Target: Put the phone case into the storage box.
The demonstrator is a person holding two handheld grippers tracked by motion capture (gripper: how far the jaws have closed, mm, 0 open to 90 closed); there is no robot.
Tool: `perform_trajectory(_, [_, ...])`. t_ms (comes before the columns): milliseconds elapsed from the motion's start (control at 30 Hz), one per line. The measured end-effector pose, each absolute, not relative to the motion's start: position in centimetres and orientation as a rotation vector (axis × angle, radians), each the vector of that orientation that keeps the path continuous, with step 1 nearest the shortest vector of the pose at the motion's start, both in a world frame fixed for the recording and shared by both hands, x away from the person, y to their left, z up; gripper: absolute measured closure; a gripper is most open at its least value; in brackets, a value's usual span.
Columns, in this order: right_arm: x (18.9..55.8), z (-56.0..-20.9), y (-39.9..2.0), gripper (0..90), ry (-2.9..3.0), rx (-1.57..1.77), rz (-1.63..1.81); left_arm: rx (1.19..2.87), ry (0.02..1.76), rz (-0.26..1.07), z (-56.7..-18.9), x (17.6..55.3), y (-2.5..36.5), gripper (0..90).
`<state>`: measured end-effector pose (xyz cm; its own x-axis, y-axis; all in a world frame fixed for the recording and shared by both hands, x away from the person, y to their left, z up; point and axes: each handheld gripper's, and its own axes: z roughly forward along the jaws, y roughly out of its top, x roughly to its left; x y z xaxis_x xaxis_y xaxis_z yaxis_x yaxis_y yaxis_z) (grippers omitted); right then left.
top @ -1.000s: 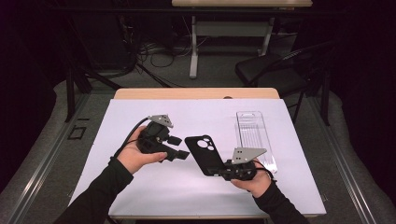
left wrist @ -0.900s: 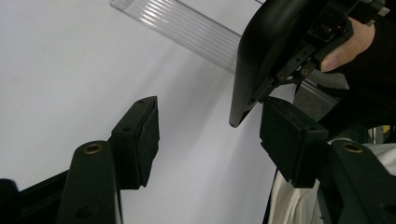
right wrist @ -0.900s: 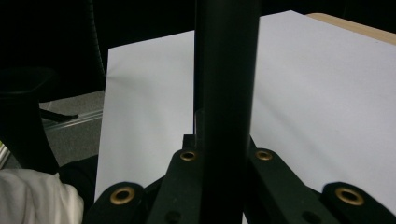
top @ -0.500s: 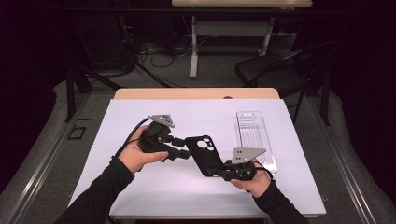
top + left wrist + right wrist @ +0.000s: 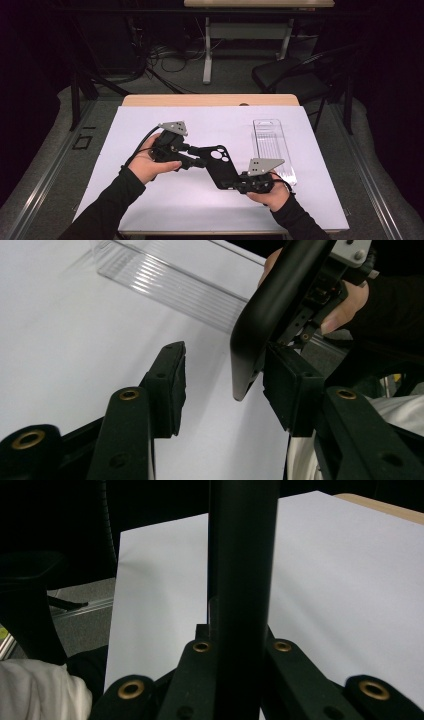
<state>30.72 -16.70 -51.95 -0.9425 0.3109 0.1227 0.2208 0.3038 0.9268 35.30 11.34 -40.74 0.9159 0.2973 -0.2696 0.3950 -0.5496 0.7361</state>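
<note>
From above, I hold a black phone case (image 5: 220,165) over the white sheet (image 5: 150,200) that covers the table (image 5: 210,100). My right gripper (image 5: 235,184) pinches the case's near lower end, and the case slants up and away toward my left gripper (image 5: 197,159), which meets its far end, the one with the round camera holes. My left hand (image 5: 150,167) wraps the gripper body from below; my right hand (image 5: 270,192) sits at the near right. A clear plastic tray (image 5: 272,147) lies on the sheet just beyond my right hand, apart from the case.

In the left gripper view, my two jaws stand apart with the rounded corner of the case (image 5: 260,320) between them. The case lies against the right-hand pad (image 5: 295,385), while a plain gap remains between it and the left-hand pad (image 5: 172,385). These jaws have just been closing in, but they do not clamp the case yet. Beyond, my right hand (image 5: 345,305) and its gripper hold the other end, and the ribbed clear tray (image 5: 175,285) lies on the white sheet (image 5: 65,350).

In the right gripper view, the case (image 5: 243,580) rises edge-on as a dark upright bar straight up the middle, and my jaws press on it from both sides at the bottom. The white sheet (image 5: 340,580) spreads behind it, with the wooden table edge (image 5: 385,505) at the top right.
</note>
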Motion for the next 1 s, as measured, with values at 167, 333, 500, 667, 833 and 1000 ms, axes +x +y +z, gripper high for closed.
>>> perform_trajectory(167, [30.7,-52.0,-16.6,88.8,2.476,0.499,1.730,2.184,0.477,-0.147,-40.7,35.4,11.2,55.0])
perform_trajectory(333, [30.7,-52.1,-16.6,88.8,2.476,0.495,1.735,2.178,0.464,-0.154,-40.8,35.6,11.1,58.4])
perform_trajectory(500, [30.7,-52.1,-16.6,88.8,2.478,0.492,1.735,2.195,0.445,-0.169,-40.9,35.6,10.8,62.9])
perform_trajectory(667, [30.7,-52.0,-16.6,88.8,2.477,0.493,1.737,2.200,0.437,-0.173,-40.8,35.6,10.6,66.4])
perform_trajectory(833, [30.7,-52.1,-16.5,88.8,2.479,0.489,1.737,2.219,0.426,-0.175,-40.9,35.6,10.4,67.5])
perform_trajectory(1000, [30.7,-52.1,-16.5,88.8,2.480,0.487,1.739,2.220,0.422,-0.187,-41.0,35.6,10.3,69.6])
